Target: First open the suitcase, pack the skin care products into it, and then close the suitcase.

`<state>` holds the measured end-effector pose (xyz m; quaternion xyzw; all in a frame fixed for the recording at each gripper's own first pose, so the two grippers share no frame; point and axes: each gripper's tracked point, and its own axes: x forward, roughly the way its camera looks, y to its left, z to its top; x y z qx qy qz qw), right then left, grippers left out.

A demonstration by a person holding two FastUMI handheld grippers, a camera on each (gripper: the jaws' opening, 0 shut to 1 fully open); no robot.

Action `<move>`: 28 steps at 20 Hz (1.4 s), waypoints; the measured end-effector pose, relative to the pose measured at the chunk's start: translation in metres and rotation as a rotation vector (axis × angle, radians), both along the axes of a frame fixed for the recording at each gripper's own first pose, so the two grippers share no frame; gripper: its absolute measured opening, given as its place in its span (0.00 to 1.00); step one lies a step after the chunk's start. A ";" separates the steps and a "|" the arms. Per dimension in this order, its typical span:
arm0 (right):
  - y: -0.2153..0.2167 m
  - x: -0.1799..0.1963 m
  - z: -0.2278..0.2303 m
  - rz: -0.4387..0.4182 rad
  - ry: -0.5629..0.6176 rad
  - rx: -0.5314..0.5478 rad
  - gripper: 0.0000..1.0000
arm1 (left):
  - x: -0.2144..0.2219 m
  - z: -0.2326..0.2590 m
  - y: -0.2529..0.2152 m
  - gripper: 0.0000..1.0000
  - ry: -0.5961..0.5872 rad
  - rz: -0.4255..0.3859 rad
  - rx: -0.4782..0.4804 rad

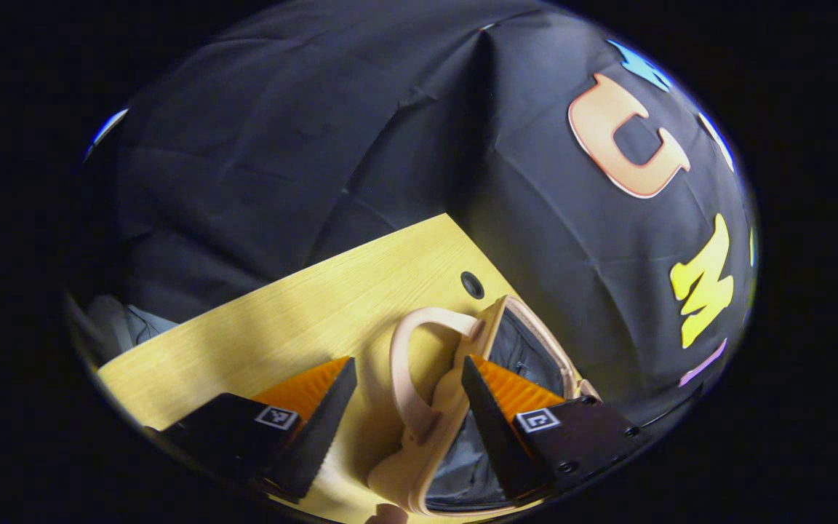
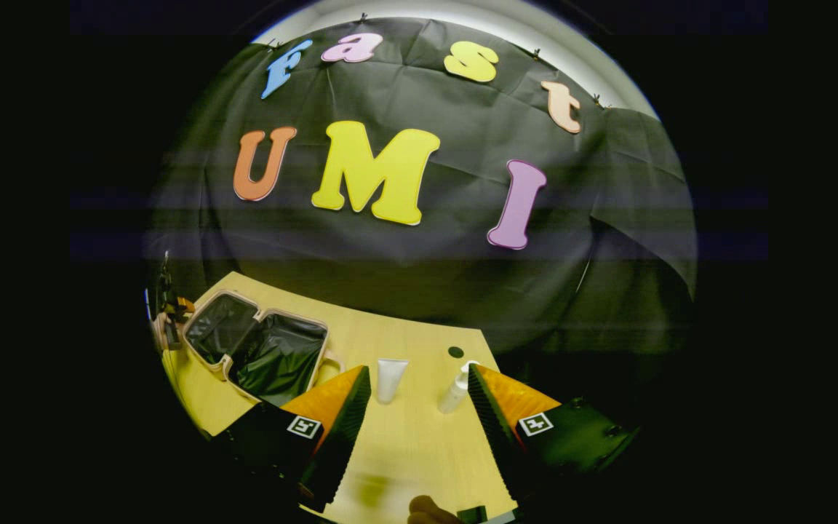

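The beige suitcase (image 2: 257, 348) lies open on the wooden table (image 2: 404, 437), both halves showing dark lining. In the left gripper view its curved handle (image 1: 398, 371) and rim (image 1: 535, 324) sit between the fingers of my left gripper (image 1: 408, 362), which is open and not pressing on them. In the right gripper view a white tube (image 2: 390, 378) and a white pump bottle (image 2: 455, 390) stand just beyond my right gripper (image 2: 419, 371), which is open and holds nothing. The left gripper (image 2: 168, 309) also shows at the suitcase's far left edge.
A dark cable hole (image 2: 455, 351) sits near the table's back edge, behind the bottle. The black cloth wall hangs close behind the table. Bare tabletop (image 1: 281, 320) stretches left of the suitcase handle. Part of a hand (image 2: 430, 511) shows at the bottom.
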<state>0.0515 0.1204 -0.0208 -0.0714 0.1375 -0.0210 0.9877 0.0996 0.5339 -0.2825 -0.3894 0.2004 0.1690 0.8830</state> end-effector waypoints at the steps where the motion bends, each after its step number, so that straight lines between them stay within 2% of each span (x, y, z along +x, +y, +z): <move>1: -0.001 0.002 -0.002 0.016 -0.004 0.003 0.80 | -0.007 0.008 -0.003 0.98 -0.004 0.009 0.014; 5: -0.018 0.003 -0.010 0.089 -0.025 0.000 0.80 | -0.033 0.054 -0.038 0.98 -0.024 0.002 0.145; 9: -0.043 0.004 -0.018 0.150 -0.063 0.007 0.80 | -0.061 0.116 -0.100 0.98 -0.125 -0.028 0.257; 12: -0.058 0.007 -0.036 0.209 -0.062 0.008 0.79 | -0.083 0.160 -0.166 0.97 -0.200 -0.068 0.302; 16: -0.077 0.016 -0.046 0.274 -0.062 0.031 0.80 | -0.095 0.193 -0.267 0.97 -0.263 -0.153 0.399; 18: -0.087 0.023 -0.052 0.299 -0.065 0.038 0.80 | -0.096 0.193 -0.314 0.97 -0.269 -0.197 0.443; 21: -0.106 0.027 -0.073 0.324 -0.045 0.052 0.80 | -0.090 0.174 -0.385 0.97 -0.245 -0.259 0.392; 25: -0.128 0.028 -0.105 0.346 0.007 0.042 0.80 | -0.081 0.128 -0.450 0.97 -0.162 -0.334 0.412; 28: -0.146 0.023 -0.120 0.351 0.029 0.036 0.79 | -0.066 0.102 -0.487 0.97 -0.110 -0.390 0.479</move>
